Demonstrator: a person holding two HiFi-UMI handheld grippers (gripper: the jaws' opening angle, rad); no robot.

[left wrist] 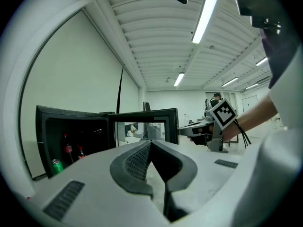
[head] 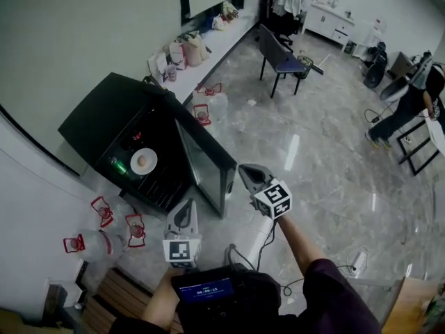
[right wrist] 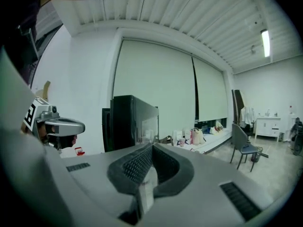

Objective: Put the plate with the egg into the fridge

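Observation:
A black mini fridge (head: pixel 115 120) stands on the floor with its glass door (head: pixel 205 169) swung open. A white plate with an egg (head: pixel 143 161) sits on a shelf inside, beside a green can (head: pixel 119 166). My left gripper (head: pixel 184 213) hovers in front of the open fridge, shut and empty. Just past the door's edge is my right gripper (head: pixel 249 175), also shut with nothing in it. The left gripper view looks over the closed jaws (left wrist: pixel 150 144) at the fridge (left wrist: pixel 71 126) and the can (left wrist: pixel 56 165). The right gripper view (right wrist: pixel 152 148) shows the fridge (right wrist: pixel 130 122) side-on.
Several water jugs with red handles (head: pixel 104 211) stand left of the fridge. A low bench with bags (head: pixel 201 44) runs along the wall, with a chair (head: pixel 281 58) beyond. A person (head: pixel 417 96) stands far right. A power strip (head: pixel 358 259) and cable lie on the floor.

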